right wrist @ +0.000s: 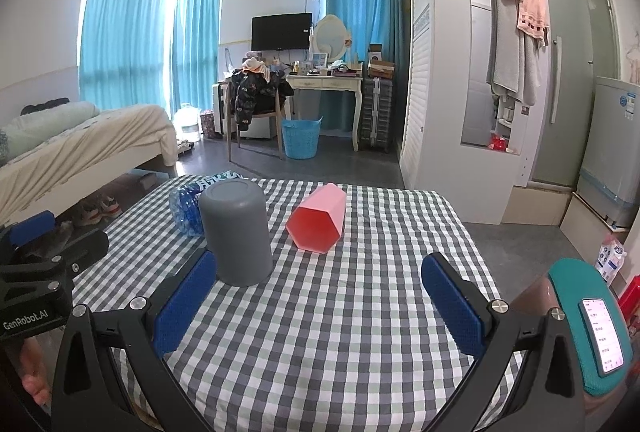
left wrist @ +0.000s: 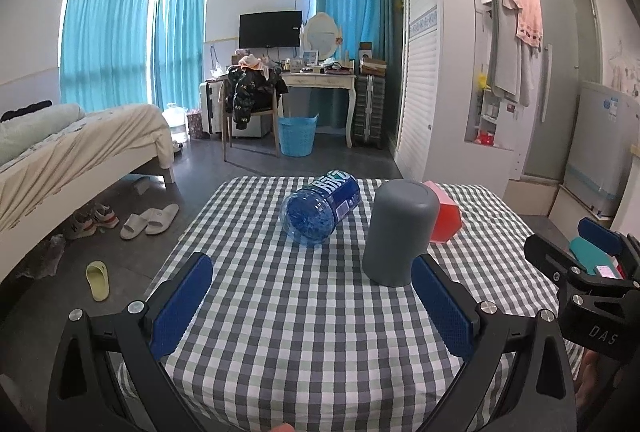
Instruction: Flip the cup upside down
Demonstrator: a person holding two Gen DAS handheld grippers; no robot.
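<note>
A grey cup [left wrist: 396, 232] stands upside down on the checked tablecloth [left wrist: 300, 312], its closed base up; it also shows in the right wrist view [right wrist: 238, 232]. My left gripper [left wrist: 312, 304] is open and empty, its right finger [left wrist: 442, 306] just in front of the cup. My right gripper [right wrist: 320, 306] is open and empty, its left finger [right wrist: 186, 306] close to the cup's lower left side. A pink hexagonal cup [right wrist: 318, 218] lies on its side, mouth toward me, right of the grey cup; it is partly hidden behind the grey cup in the left wrist view [left wrist: 446, 218].
A blue plastic bottle [left wrist: 320, 207] lies on its side behind and left of the grey cup, also in the right wrist view [right wrist: 186, 207]. The other gripper shows at each view's edge [left wrist: 592, 272] [right wrist: 40, 264]. The table's far edge [right wrist: 320, 185] drops to the floor.
</note>
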